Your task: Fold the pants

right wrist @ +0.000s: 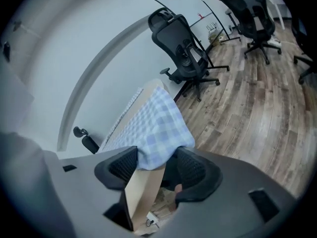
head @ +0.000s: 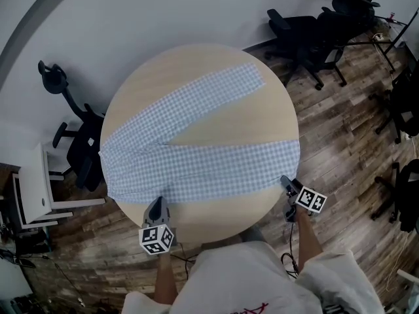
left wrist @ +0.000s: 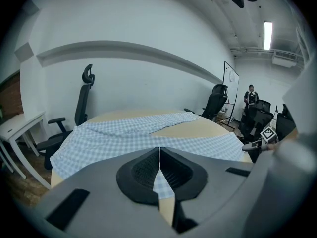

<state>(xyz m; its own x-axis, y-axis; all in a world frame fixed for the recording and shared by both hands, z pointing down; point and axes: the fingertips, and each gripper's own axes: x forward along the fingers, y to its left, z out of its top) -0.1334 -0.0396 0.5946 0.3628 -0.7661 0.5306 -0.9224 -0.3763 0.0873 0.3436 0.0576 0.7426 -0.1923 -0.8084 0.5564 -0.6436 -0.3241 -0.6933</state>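
Observation:
Blue checked pants (head: 196, 156) lie spread in a V on the round wooden table (head: 222, 126), waist at the left, one leg running to the far right, the other along the near side. My left gripper (head: 157, 205) is shut on the near edge of the waist end; in the left gripper view its jaws (left wrist: 159, 157) meet with checked cloth (left wrist: 124, 133) running up into the seam. At the table's right edge, my right gripper (head: 285, 183) is open. In the right gripper view the near leg's hem (right wrist: 158, 128) hangs over the table edge (right wrist: 143, 192) between the wide jaws (right wrist: 151, 167).
Black office chairs (head: 308, 31) stand at the back right, another chair (head: 82, 142) sits against the table's left side, and a white desk (head: 33, 188) is at the far left. A person (left wrist: 251, 94) stands far off in the left gripper view. The floor is wooden.

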